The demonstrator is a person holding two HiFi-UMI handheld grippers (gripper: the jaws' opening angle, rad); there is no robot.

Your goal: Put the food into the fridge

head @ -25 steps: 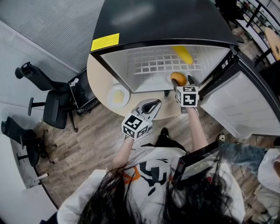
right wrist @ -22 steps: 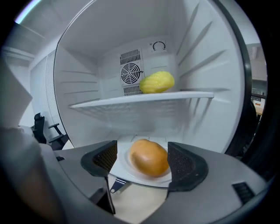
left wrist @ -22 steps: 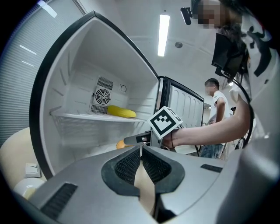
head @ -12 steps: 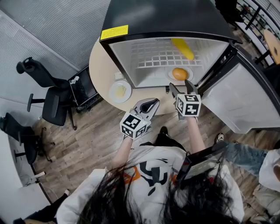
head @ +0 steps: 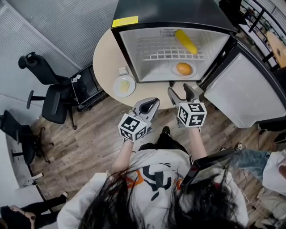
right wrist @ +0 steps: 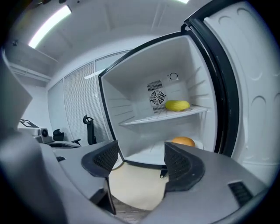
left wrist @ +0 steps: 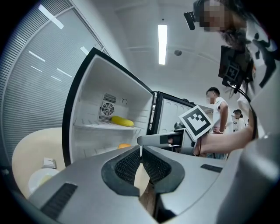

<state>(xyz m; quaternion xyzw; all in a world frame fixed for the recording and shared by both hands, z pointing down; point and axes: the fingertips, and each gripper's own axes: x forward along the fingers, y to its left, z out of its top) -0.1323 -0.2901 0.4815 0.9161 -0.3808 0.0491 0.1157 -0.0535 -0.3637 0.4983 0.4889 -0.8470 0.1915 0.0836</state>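
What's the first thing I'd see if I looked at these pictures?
The open fridge on the round table, with its door wide open to the right. Inside, a long yellow food lies on the wire shelf, and an orange sits on a plate below. In front, the right gripper is open and empty; the left gripper is shut and empty.

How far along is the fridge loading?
Done: a yellow item on the shelf and an orange sit inside the fridge. In hand: nothing; left gripper shut, right gripper open. Left: the plate of yellow food on the table, then the open door.
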